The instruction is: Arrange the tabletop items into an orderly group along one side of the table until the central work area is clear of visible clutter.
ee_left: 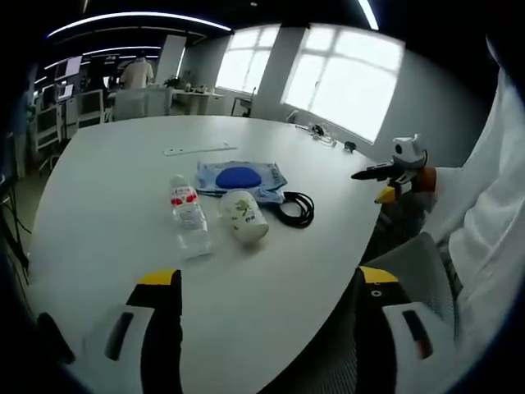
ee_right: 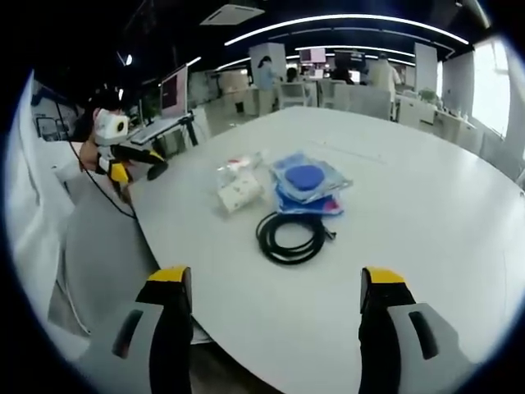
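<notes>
Task at outset: water bottle (ee_left: 189,218), toppled paper cup (ee_left: 244,217), coiled black cable (ee_right: 290,236) and blue packet (ee_right: 306,182) lie clustered near the table's (ee_left: 107,172) curved near edge, ungrouped, while left gripper (ee_left: 271,328) and right gripper (ee_right: 275,328) gape wide, empty.

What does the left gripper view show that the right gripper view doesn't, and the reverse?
Left gripper view adds: the clear bottle lying in full, and small items at the far table edge under the windows. Right gripper view adds: a ceiling vent, and the black cable as an unblocked coil. Shared: bottle, cup, blue pouches and cable clustered on the white table.
</notes>
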{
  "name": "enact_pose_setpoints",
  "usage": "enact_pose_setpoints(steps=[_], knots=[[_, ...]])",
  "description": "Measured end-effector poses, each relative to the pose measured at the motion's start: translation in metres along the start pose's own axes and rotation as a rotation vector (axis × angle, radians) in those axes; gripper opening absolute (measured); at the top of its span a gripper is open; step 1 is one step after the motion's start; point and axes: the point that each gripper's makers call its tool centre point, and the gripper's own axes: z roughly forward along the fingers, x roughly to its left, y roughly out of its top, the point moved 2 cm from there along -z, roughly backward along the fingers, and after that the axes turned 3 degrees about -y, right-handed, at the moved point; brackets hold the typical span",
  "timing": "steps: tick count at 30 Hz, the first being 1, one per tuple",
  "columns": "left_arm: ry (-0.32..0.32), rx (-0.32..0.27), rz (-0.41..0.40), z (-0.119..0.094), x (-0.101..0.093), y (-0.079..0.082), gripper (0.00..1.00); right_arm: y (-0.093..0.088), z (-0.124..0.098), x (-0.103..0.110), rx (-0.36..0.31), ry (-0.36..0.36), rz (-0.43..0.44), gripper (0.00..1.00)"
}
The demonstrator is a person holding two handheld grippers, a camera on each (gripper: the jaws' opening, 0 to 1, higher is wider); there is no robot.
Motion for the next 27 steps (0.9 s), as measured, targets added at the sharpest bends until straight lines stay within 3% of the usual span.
enact_pose_setpoints(steps=[27], knots=[[-0.025, -0.001, 0.05, 0.017, 0.014, 0.027, 0.89, 0.034, 0.032, -0.005, -0.045, -0.003, -0.015, 0.79]])
